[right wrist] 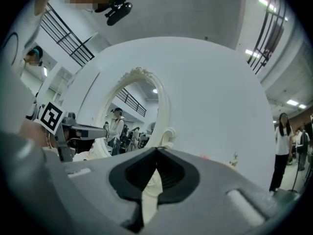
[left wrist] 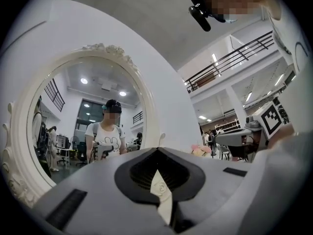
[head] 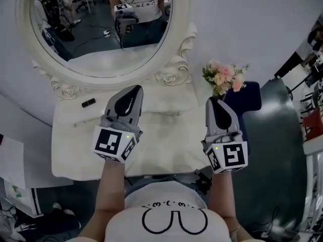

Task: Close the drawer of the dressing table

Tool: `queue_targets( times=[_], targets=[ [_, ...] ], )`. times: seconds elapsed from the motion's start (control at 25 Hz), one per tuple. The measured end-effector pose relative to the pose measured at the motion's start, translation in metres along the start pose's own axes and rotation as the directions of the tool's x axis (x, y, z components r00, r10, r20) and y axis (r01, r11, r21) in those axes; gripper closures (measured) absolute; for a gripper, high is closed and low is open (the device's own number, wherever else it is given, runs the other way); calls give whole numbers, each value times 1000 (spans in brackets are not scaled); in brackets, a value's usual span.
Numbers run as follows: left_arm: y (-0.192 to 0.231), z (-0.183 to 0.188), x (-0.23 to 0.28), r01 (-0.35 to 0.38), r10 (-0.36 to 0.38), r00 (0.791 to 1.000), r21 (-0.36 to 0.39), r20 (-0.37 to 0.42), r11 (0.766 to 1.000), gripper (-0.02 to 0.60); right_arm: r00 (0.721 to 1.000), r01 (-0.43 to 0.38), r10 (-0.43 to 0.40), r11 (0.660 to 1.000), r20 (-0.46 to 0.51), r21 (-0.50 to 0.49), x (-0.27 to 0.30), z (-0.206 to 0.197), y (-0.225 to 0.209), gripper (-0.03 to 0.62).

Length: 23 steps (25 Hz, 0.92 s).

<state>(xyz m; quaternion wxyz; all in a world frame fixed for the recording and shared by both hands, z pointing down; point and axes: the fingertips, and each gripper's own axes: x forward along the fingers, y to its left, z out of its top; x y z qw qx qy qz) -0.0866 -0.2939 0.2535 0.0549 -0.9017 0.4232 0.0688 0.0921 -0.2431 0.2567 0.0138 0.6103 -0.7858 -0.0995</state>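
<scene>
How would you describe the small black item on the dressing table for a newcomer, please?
Find the big oval mirror in its cream carved frame, then the white tabletop below it. By the frame's lower left lies a small black bar, the only dark loose thing there; the pink flowers stand far right.

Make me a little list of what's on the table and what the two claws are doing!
table: white dressing table
mirror: oval, carved white frame
flowers: pink bunch, by the table's back right corner
small black thing: on tabletop, left part
left gripper: shut, empty, above the tabletop
right gripper: shut, empty
drawer: can't tell if open
</scene>
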Motion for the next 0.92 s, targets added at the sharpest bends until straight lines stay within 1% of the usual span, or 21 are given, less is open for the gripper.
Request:
queue_targets(
  times=[0.12, 0.32, 0.92],
  targets=[
    [-1, 4, 2, 3, -4, 1000, 10, 13, 1000, 584, 1000, -1, 2, 1000, 15, -29, 1, 11, 0, 591],
    [-3, 7, 3, 10, -10, 1000, 20, 22, 1000, 584, 1000, -8, 8, 999, 17, -40, 1, 16, 1, 591],
    [0, 10, -1, 5, -6, 999, 33, 33, 999, 584, 1000, -16, 16, 999, 16, -35, 0, 17, 6, 591]
  ],
)
